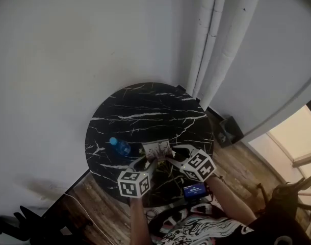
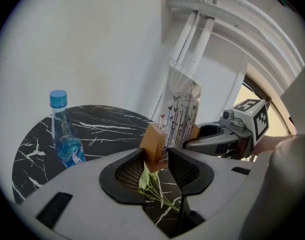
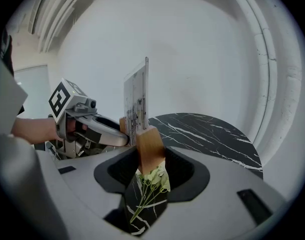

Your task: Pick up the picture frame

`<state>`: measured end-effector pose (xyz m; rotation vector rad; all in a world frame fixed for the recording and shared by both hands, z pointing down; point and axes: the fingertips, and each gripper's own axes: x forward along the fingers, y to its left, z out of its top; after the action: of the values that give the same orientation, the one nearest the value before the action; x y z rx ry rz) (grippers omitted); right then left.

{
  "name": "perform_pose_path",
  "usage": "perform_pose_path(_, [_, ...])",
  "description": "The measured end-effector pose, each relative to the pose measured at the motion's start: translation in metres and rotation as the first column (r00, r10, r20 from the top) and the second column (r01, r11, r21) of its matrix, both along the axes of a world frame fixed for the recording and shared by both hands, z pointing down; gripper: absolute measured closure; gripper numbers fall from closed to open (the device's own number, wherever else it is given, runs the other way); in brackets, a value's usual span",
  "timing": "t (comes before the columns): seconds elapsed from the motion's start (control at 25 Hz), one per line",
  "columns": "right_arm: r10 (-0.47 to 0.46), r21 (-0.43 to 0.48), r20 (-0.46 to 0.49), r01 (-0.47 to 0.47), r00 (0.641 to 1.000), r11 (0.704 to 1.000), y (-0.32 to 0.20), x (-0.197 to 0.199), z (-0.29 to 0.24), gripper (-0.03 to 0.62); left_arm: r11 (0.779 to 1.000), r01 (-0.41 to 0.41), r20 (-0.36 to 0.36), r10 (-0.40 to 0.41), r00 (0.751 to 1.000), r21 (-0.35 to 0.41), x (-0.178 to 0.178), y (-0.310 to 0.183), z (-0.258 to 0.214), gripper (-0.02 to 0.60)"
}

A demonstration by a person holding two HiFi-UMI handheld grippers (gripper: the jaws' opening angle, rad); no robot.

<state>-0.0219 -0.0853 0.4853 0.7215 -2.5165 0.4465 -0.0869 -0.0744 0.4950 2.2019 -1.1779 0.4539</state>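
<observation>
Subject of the task: the picture frame, a clear upright panel printed with butterflies and thin stems, seated in light wooden end blocks. It stands upright over the near edge of the round black marble table with white veining, carried between the two tools. The left gripper has its jaws closed on one wooden block at the frame's base, with a pad against each side face. The right gripper grips the opposite wooden block in the same manner; its jaws sit fairly wide only because the block is thick. Each gripper view shows the other tool at the far end of the panel, so the hold is two-ended and level. A sprig of pale green flowers lies on the tabletop directly under the blocks, with table surface visible below them, which suggests the frame is clear of the table rather than resting on it. A blue-tinted plastic water bottle with a blue cap stands near the left edge, apart from the frame. Assessment: the grasp is made and the lift is in hand. The next move calls for both grippers to rise together at an even rate, keeping their spacing fixed so neither block twists out or the panel racks. Risk: uneven travel could tip the panel.
</observation>
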Motion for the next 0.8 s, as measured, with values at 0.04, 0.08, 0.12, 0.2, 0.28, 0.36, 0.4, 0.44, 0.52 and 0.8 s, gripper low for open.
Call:
perform_pose_path(0.04, [0.004,-0.001,0.008,-0.004,1.000,1.000,0.001,0.001,-0.002,0.425,1.000,-0.002,0.003,0.002,1.000,0.005,0.000,0.000,-0.003,0.420])
perform_pose_path(0.08, [0.008,-0.001,0.015,-0.008,1.000,1.000,0.001,0.001,-0.004,0.425,1.000,-0.003,0.005,0.003,1.000,0.011,0.001,0.000,-0.005,0.420])
perform_pose_path(0.12, [0.011,0.001,0.020,-0.011,1.000,1.000,0.001,0.002,-0.006,0.425,1.000,-0.005,0.007,0.005,1.000,0.016,0.001,0.000,-0.007,0.420])
perform_pose_path(0.2, [0.014,0.010,0.019,-0.014,1.000,1.000,0.001,0.002,-0.008,0.425,1.000,-0.008,0.009,0.008,1.000,0.022,0.002,0.000,-0.009,0.420])
perform_pose_path(0.28, [0.013,0.015,0.013,-0.014,1.000,1.000,0.004,0.002,-0.009,0.425,1.000,-0.008,0.008,0.008,1.000,0.022,0.003,0.003,-0.009,0.420])
perform_pose_path(0.36, [0.014,0.020,0.009,-0.014,1.000,1.000,0.007,0.003,-0.009,0.425,1.000,-0.007,0.006,0.007,1.000,0.021,0.003,0.006,-0.009,0.420])
perform_pose_path(0.4, [0.015,0.024,0.009,-0.015,1.000,1.000,0.008,0.004,-0.010,0.427,1.000,-0.007,0.007,0.007,1.000,0.021,0.004,0.007,-0.009,0.420])
perform_pose_path(0.44, [0.017,0.029,0.010,-0.017,1.000,0.999,0.008,0.004,-0.011,0.427,1.000,-0.008,0.008,0.007,1.000,0.022,0.004,0.007,-0.010,0.420])
perform_pose_path(0.52, [0.020,0.042,0.011,-0.021,1.000,0.999,0.009,0.004,-0.013,0.427,1.000,-0.009,0.010,0.009,1.000,0.025,0.005,0.007,-0.012,0.420])
perform_pose_path(0.8, [0.021,0.047,0.006,-0.021,1.000,0.999,0.005,0.002,-0.013,0.428,1.000,-0.013,0.016,0.012,1.000,0.027,0.002,0.004,-0.013,0.420])
